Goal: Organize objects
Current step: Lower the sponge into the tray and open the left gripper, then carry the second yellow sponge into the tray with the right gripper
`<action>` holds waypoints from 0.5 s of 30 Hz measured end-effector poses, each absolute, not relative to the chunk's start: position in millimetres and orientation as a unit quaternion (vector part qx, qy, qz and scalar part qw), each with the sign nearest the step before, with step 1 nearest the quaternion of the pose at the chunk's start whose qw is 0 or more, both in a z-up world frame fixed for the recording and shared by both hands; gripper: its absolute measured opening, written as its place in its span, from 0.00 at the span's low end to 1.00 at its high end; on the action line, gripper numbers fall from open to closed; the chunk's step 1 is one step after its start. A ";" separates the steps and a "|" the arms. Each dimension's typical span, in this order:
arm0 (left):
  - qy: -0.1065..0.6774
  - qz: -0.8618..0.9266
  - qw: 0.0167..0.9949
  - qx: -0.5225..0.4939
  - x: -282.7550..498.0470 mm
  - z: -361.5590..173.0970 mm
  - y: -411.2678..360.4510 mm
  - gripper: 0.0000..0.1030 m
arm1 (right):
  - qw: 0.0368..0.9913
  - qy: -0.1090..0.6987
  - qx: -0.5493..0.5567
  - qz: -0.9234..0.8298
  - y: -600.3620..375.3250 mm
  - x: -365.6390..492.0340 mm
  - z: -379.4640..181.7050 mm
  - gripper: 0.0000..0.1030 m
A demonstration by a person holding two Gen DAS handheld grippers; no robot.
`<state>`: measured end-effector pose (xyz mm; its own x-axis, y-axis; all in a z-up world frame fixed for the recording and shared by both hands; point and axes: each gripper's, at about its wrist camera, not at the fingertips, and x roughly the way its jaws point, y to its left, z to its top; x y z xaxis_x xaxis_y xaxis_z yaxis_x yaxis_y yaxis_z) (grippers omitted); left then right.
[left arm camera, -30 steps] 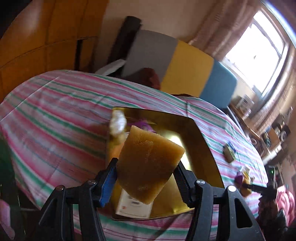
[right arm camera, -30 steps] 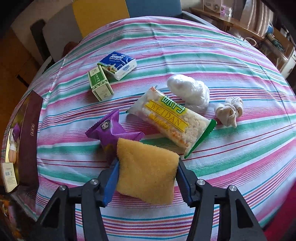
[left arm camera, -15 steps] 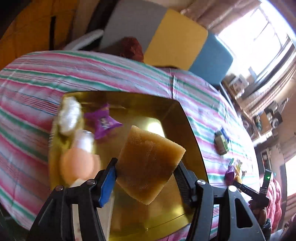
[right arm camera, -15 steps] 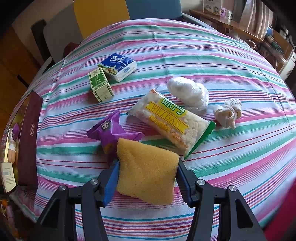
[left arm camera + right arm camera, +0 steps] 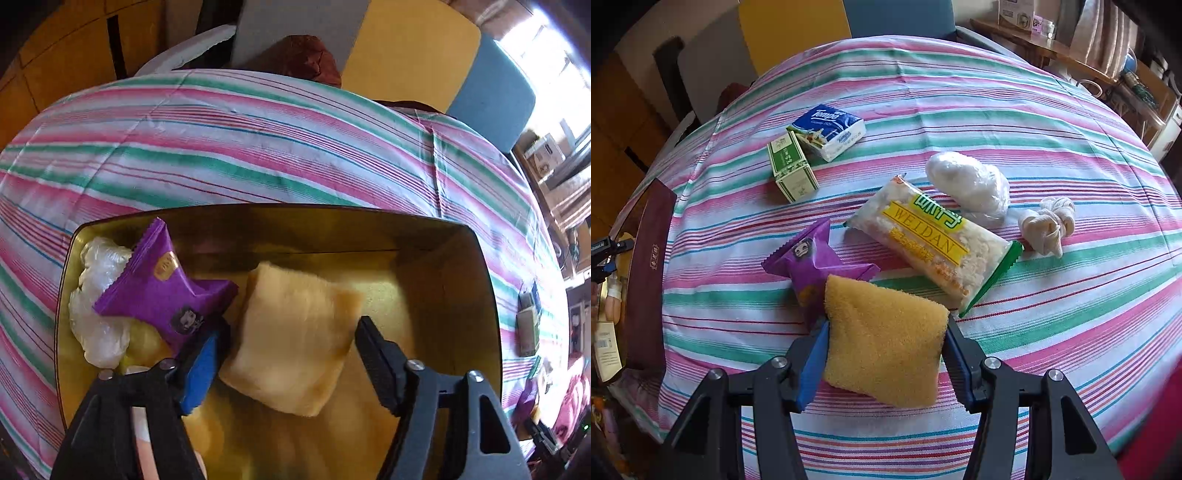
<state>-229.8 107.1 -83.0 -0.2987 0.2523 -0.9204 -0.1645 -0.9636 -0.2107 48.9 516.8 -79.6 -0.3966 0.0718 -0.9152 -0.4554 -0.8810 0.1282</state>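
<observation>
In the left wrist view a yellow sponge [image 5: 295, 339] lies blurred inside the gold-lined box [image 5: 461, 280], between the jaws of my left gripper [image 5: 291, 354]. Those jaws are opening and the right pad stands clear of the sponge. A purple snack packet [image 5: 166, 299] and a clear plastic bag [image 5: 96, 302] lie in the box's left part. In the right wrist view my right gripper [image 5: 884, 347] is shut on a second yellow sponge [image 5: 882, 339], held above the striped tablecloth [image 5: 1052, 140].
On the cloth lie a purple packet [image 5: 812, 258], a Weidan snack bag [image 5: 934, 240], a white plastic bundle [image 5: 967, 184], a knotted cloth [image 5: 1049, 225], a Tempo tissue pack [image 5: 831, 129] and a green carton [image 5: 792, 166]. The box [image 5: 646, 277] sits at the table's left edge.
My left gripper came down over the box and its jaws spread, letting the sponge go into the box. The right gripper and its sponge kept still.
</observation>
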 end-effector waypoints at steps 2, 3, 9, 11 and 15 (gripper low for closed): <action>-0.046 0.811 0.138 -0.567 -224.9 -77.6 104.1 0.80 | 0.161 0.182 -0.526 0.815 517.8 48.9 -79.7 0.57; -0.043 0.816 0.137 -0.559 -220.8 -73.6 103.8 0.80 | 0.161 0.183 -0.526 0.815 518.0 49.0 -79.3 0.57; -0.025 0.849 0.142 -0.508 -195.0 -43.1 96.8 0.80 | 0.162 0.181 -0.526 0.815 518.9 48.9 -78.6 0.57; -0.013 0.867 0.144 -0.477 -177.0 -28.0 93.3 0.80 | 0.162 0.177 -0.526 0.816 519.0 47.7 -79.7 0.57; 0.004 0.890 0.141 -0.433 -139.9 -7.4 86.6 0.80 | 0.164 0.171 -0.527 0.816 518.4 47.8 -79.8 0.57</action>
